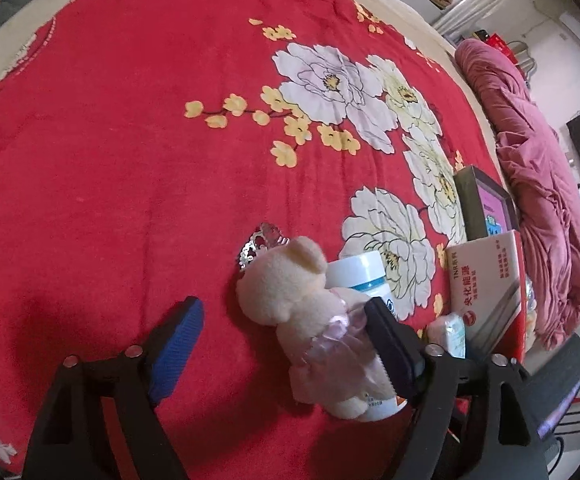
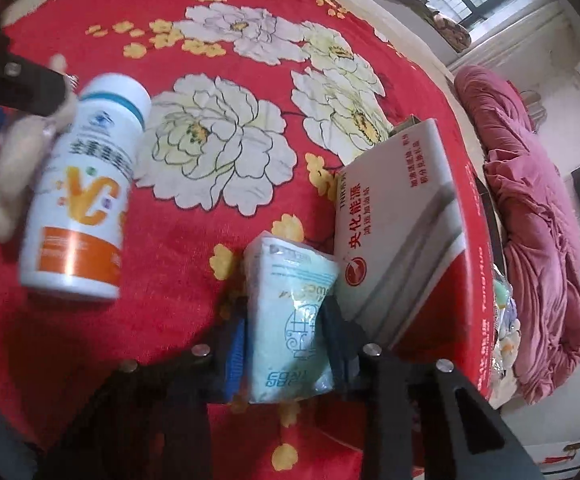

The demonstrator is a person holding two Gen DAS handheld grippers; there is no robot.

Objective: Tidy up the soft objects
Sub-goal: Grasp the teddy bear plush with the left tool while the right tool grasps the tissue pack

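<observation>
Bed: red plush bedspread printed with white peonies and yellow blossoms (image 1: 130,160); everything lies on it.
Quilt: bunched dusty-pink quilt (image 1: 538,200) along the far right edge.
Box: white-and-red cardboard box (image 2: 402,224), printed "央化能源" with a round red logo and "TNR" on its end; smaller lines too fine to read.
Bottle: white plastic bottle with a teal band and orange "VC" lettering (image 2: 86,188), lying on its side, touching the bear.
Bear: cream plush teddy bear in a pale pink dress (image 1: 302,300), head pointing away from the camera, long axis running roughly along the fingers; a silvery tiara (image 1: 260,242) sits by its head.
Tissue pack: pale blue soft tissue packet (image 2: 290,320), just beside the box, digits "1989" legible.
Left gripper (image 1: 278,332): jaws apart, straddling the bear, which lies toward the right finger; I judge a closing squeeze comes next.
Right gripper (image 2: 286,344): jaws clamped on the tissue pack's near end.
</observation>
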